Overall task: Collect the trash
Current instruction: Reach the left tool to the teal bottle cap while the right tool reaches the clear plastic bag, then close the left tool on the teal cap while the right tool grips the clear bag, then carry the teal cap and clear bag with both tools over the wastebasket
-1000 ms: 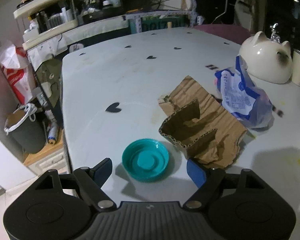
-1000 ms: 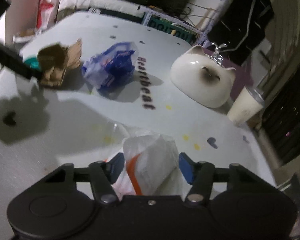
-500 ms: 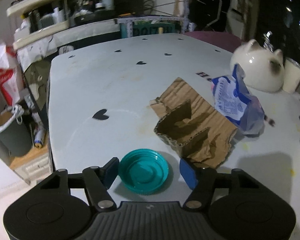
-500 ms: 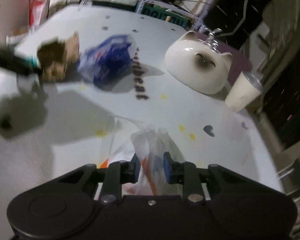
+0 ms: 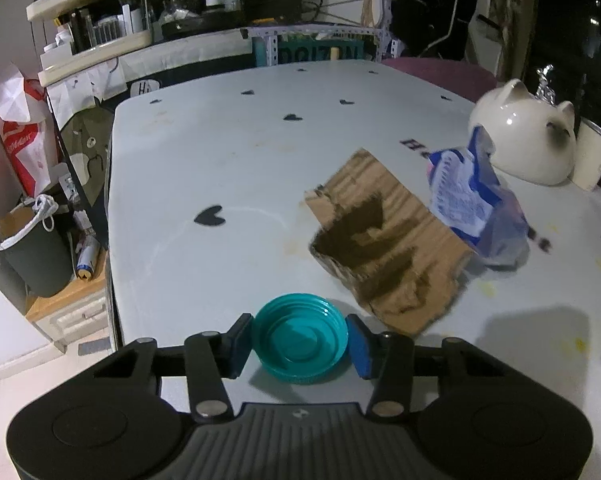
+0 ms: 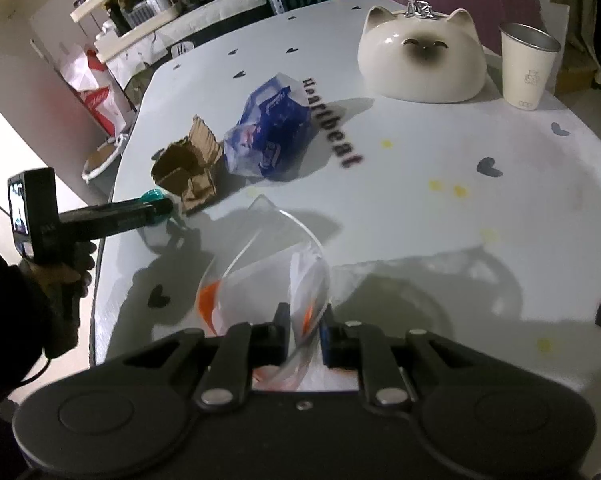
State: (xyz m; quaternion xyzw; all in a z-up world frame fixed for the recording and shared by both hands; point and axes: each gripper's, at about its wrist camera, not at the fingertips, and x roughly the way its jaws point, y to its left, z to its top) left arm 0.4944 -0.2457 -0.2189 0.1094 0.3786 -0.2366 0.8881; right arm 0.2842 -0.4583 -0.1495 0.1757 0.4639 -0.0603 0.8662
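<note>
A teal lid (image 5: 300, 338) lies upside down on the white table (image 5: 220, 140), right between the blue pads of my left gripper (image 5: 299, 332). Its jaws are closing, and both pads touch the lid's rim. Just beyond lie a torn cardboard piece (image 5: 384, 240) and a crumpled blue-and-white bag (image 5: 472, 204). In the right wrist view my right gripper (image 6: 304, 332) is shut on a clear plastic bag with orange marks (image 6: 260, 276), which hangs a little above the table. The cardboard piece (image 6: 188, 168), blue-and-white bag (image 6: 272, 132) and left gripper (image 6: 160, 206) show at the left.
A cat-shaped ceramic pot (image 6: 420, 60) and a cream cup (image 6: 528, 68) stand at the table's far right. A lined dark bin (image 5: 28, 256) sits on the floor past the left edge. Shelves crowd the back wall. A person's hand (image 6: 60, 272) holds the left gripper.
The left jaws have closed in from both sides until they meet the teal lid. The right jaws have shut on the clear plastic bag, and that gripper has risen and rolled.
</note>
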